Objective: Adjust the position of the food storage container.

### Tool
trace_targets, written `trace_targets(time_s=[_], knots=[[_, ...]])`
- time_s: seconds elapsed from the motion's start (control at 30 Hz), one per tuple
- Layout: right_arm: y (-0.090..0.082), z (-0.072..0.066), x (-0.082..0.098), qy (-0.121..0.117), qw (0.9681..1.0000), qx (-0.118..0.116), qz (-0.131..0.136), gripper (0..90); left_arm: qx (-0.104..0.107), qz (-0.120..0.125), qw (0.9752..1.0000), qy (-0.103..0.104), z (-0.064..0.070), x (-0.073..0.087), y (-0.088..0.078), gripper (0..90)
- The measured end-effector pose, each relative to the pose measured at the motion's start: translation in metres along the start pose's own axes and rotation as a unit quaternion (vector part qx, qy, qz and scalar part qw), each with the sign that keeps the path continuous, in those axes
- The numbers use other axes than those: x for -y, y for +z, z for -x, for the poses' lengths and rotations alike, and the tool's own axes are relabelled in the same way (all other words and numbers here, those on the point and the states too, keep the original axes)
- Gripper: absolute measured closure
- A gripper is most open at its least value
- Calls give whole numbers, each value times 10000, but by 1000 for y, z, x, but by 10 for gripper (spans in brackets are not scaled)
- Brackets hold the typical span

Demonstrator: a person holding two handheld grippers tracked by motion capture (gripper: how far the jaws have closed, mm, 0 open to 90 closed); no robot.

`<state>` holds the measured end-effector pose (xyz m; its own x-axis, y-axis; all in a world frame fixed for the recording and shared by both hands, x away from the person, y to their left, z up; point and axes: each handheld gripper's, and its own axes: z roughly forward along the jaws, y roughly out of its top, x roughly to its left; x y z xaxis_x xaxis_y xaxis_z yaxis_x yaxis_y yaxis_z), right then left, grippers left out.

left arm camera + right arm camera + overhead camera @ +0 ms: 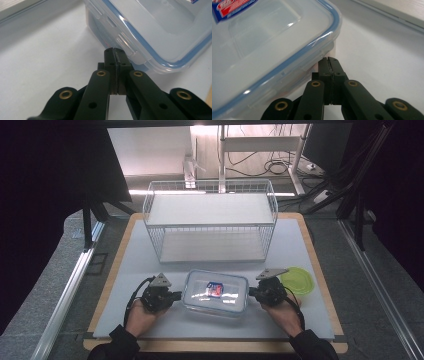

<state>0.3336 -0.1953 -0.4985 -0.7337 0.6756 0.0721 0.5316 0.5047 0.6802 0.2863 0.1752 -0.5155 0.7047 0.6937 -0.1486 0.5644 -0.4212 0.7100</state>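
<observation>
Clear box (215, 292) w/ blue-edged lid sits front-centre on white mat (125, 270), btwn our two grippers. Left gripper (176, 296) at box's left end: jaws pressed together, holding nothing, tips at side latch (126, 42). Right gripper (252, 293) at right end: jaws likewise together, empty, tips at box edge. Wire basket (210, 220) behind box; green lid (298, 281) just beside right gripper.

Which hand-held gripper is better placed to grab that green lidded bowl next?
Right. The right hand-held gripper sits beside the green bowl; the left hand-held gripper is across the clear container.
</observation>
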Motion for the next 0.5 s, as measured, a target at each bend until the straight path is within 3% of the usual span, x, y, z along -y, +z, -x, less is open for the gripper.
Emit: trace_targets(time_s=[0.3, 0.5], knots=[[17, 4, -10, 70, 9999, 10, -72, 900, -32, -12, 10000, -75, 9, 11, -7, 900], [18, 4, -12, 63, 9999, 41, -86, 900, 45, 45, 9999, -81, 7, 13, -10, 889]])
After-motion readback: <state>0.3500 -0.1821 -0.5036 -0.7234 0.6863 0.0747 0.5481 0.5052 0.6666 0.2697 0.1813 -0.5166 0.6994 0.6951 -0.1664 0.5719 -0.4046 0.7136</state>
